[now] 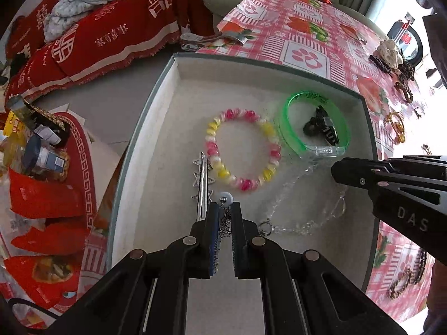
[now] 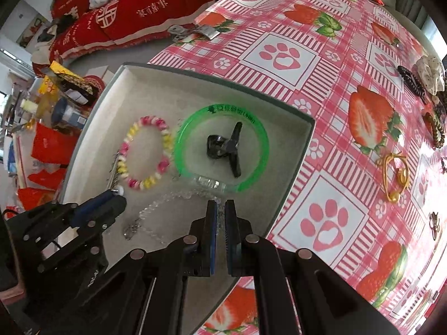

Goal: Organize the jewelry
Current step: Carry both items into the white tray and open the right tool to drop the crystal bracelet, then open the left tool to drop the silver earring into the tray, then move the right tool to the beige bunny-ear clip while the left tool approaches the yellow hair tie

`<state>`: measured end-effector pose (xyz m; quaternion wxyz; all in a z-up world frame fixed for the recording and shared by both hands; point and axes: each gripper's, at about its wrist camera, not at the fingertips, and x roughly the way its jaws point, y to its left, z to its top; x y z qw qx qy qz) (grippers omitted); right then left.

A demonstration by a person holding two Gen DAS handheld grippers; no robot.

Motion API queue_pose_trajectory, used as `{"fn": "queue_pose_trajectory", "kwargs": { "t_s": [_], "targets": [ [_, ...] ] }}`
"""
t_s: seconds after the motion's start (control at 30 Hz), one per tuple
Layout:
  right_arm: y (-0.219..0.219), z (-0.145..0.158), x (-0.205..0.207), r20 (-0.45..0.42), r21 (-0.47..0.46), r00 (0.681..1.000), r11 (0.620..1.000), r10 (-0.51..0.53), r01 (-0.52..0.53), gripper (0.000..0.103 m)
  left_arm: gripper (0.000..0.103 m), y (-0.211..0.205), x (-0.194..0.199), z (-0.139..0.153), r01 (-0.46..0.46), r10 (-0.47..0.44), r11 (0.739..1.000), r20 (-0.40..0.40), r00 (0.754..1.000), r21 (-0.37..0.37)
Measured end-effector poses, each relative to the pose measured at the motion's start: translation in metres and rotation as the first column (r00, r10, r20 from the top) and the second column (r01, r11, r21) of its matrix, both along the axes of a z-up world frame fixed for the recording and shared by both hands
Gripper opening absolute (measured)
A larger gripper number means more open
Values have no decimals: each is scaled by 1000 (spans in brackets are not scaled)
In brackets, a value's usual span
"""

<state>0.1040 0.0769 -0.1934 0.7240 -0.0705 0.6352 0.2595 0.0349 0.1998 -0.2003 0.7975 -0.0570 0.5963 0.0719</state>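
Note:
A shallow white-lined box [image 1: 223,89] [image 2: 309,124] lies on the strawberry tablecloth. Inside it are a pink-and-yellow bead bracelet [image 1: 241,150] [image 2: 145,153], a green bangle [image 1: 315,122] [image 2: 223,150] ringing a black hair claw [image 1: 321,128] [image 2: 226,148], a silver hair clip [image 1: 202,184] and a clear bead chain [image 1: 293,201] [image 2: 156,203]. My left gripper [image 1: 225,209] [image 2: 118,195] is low over the box, shut on a thin silver chain with a white bead [image 1: 225,197]. My right gripper [image 2: 220,205] [image 1: 336,171] hangs by the bangle, shut on one end of the clear bead chain.
On the cloth right of the box lie a gold hair tie [image 2: 395,178], a brown bead bracelet [image 2: 435,131], a black spiral tie [image 2: 410,81] and a white scrunchie [image 2: 430,75]. Red cloths [image 1: 111,28] and packets [image 1: 42,167] crowd the left side beyond the table.

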Motion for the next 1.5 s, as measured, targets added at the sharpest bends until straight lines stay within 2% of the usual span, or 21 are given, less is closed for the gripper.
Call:
{"fn": "queue_pose_trajectory", "kwargs": {
  "t_s": [0.33, 0.37, 0.47, 0.5, 0.63, 0.67, 0.7, 0.73, 0.77, 0.8, 1.03, 1.27, 1.37, 1.5],
  "targets": [
    [5, -7, 2, -10, -17, 1000, 1000, -7, 7, 8, 15, -2, -6, 1, -1, 3, 999, -35, 999, 40],
    [5, -6, 2, -11, -12, 1000, 1000, -11, 10, 12, 15, -1, -7, 2, -6, 7, 999, -35, 999, 41],
    [2, 3, 2, -10, 17, 1000, 1000, -26, 26, 34, 15, -1, -10, 6, -9, 11, 999, -35, 999, 53],
    [1, 7, 1, -12, 40, 999, 999, -30, 31, 38, 15, -1, -11, 8, -8, 10, 998, -36, 999, 56],
    [-7, 26, 1, -1, 85, 999, 995, -43, 43, 40, 15, -2, -13, 15, -2, 4, 997, -36, 999, 72],
    [-9, 30, 0, 2, 93, 999, 995, -47, 47, 41, 18, -2, -13, 16, -1, 3, 997, -37, 999, 74],
    [-13, 36, -1, 9, 104, 998, 993, -56, 55, 43, 46, -3, -14, 18, 0, 3, 997, -40, 999, 75],
    [-17, 40, -1, 13, 111, 998, 992, -63, 61, 44, 69, -3, -14, 20, -4, 7, 997, -40, 999, 77],
    [-21, 43, -1, 16, 117, 997, 991, -71, 69, 46, 98, -3, -15, 23, -13, 15, 997, -29, 999, 81],
    [-24, 47, -2, 17, 123, 997, 989, -81, 78, 46, 100, -3, -18, 31, -28, 27, 995, 12, 1000, 93],
    [-65, 50, -15, -2, 123, 988, 981, -152, 151, 47, 100, -15, -17, 41, 4, -5, 996, 9, 1000, 94],
    [-118, 43, -34, -43, 122, 965, 957, -259, 263, 57, 103, -43, -14, 49, 57, -59, 993, 13, 998, 102],
    [-142, 39, -42, -56, 111, 949, 943, -310, 314, 64, 103, -58, -10, 53, 80, -82, 993, 17, 996, 90],
    [-176, 35, -49, -63, 93, 922, 918, -382, 386, 82, 103, -90, -3, 62, 153, -156, 984, 29, 987, 89]
  ]
}}
